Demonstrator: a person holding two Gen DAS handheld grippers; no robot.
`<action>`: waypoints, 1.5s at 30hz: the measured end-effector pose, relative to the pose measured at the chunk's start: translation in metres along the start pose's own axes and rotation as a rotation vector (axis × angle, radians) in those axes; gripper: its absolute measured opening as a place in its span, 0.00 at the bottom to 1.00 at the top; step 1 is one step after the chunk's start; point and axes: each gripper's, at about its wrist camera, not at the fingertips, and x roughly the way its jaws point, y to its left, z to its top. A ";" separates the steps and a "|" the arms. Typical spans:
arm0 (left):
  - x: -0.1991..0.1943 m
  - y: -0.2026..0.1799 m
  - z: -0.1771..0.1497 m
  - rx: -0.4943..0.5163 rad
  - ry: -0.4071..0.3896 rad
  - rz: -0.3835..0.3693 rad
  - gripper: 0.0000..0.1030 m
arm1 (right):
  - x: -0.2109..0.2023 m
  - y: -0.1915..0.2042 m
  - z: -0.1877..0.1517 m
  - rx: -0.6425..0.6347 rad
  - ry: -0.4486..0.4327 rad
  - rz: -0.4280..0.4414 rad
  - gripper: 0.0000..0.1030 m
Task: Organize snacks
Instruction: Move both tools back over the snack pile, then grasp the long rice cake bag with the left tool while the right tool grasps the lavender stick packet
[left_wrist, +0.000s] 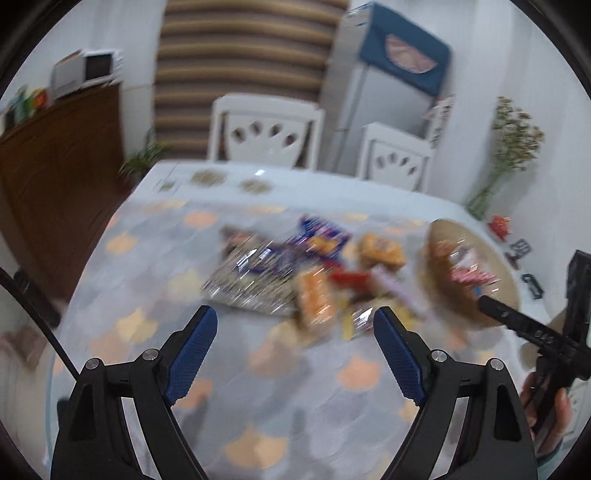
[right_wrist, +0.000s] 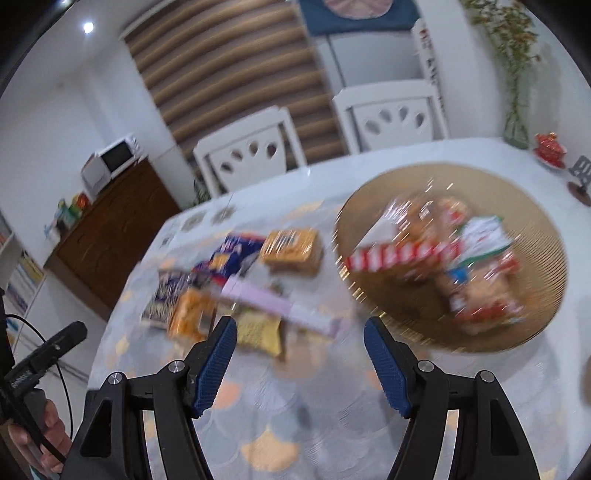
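Both views are motion-blurred. A heap of snack packets (left_wrist: 295, 269) lies on the patterned tablecloth (left_wrist: 155, 288), just beyond my left gripper (left_wrist: 293, 323), which is open and empty. Right of the heap a round gold tray (left_wrist: 491, 295) holds several packets. In the right wrist view my right gripper (right_wrist: 299, 332) is open and empty above the cloth, between the loose packets (right_wrist: 229, 280) and the gold tray (right_wrist: 532, 206). On that tray lie red-and-white packets (right_wrist: 439, 258). A pink box (right_wrist: 280, 306) and a yellow packet (right_wrist: 258, 332) lie closest to my right gripper.
Two white chairs (left_wrist: 266, 129) stand at the table's far side, a fridge (left_wrist: 380, 96) behind them. A vase of dried flowers (left_wrist: 513, 147) and a small red item (left_wrist: 498, 225) sit at the far right. A brown cabinet (left_wrist: 62, 170) with a microwave stands left.
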 end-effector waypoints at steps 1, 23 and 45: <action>0.008 0.009 -0.009 -0.016 0.020 0.021 0.83 | 0.005 0.002 -0.004 -0.007 0.007 0.001 0.67; 0.079 0.036 -0.073 -0.036 0.101 0.112 0.82 | 0.082 0.007 -0.052 -0.147 0.087 -0.041 0.68; 0.071 0.011 -0.058 0.015 0.106 0.066 0.82 | 0.071 0.007 -0.027 -0.126 0.049 -0.024 0.59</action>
